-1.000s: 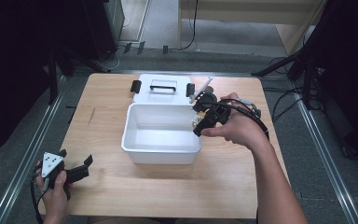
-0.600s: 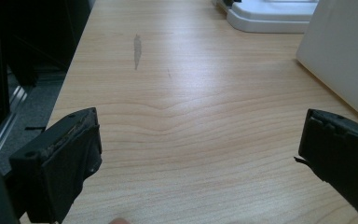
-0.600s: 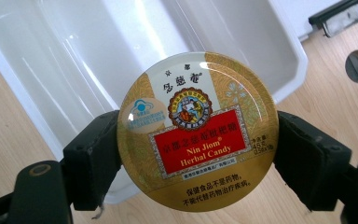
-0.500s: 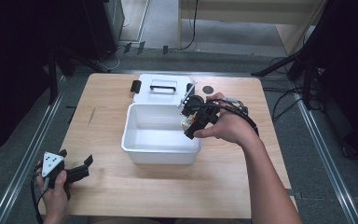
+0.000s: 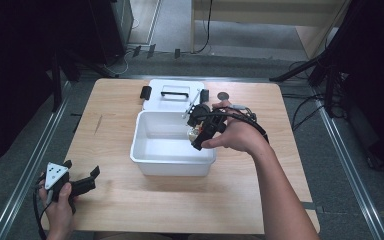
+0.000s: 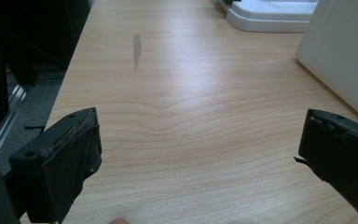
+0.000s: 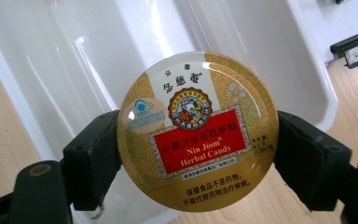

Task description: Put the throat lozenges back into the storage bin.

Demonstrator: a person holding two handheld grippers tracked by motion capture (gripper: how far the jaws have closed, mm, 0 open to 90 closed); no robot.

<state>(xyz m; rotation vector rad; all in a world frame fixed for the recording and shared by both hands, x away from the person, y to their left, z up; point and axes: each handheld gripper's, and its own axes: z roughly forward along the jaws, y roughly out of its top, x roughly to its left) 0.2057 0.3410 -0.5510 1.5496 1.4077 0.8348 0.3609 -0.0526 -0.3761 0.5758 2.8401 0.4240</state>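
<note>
The right hand-held gripper [image 5: 196, 134] has carried the candy tin [image 7: 197, 130] leftward and lower, over the white bin [image 5: 145, 155].

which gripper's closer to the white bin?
Right. The right gripper is over the bin's right side, shut on a candy tin. The left gripper sits open near the table's front-left corner, well clear of the bin.

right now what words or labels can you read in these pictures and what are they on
"Nin Jiom" on the red panel of the round gold candy tin held in the right gripper
"Herbal Candy" on the line below, same panel
Chinese characters at the tin's top, on the red panel and along its bottom edge: too small to read surely
Small print at the red panel's right and the blue-and-white badge at the tin's left: too blurred to read
White box and lid: no text seen
</note>
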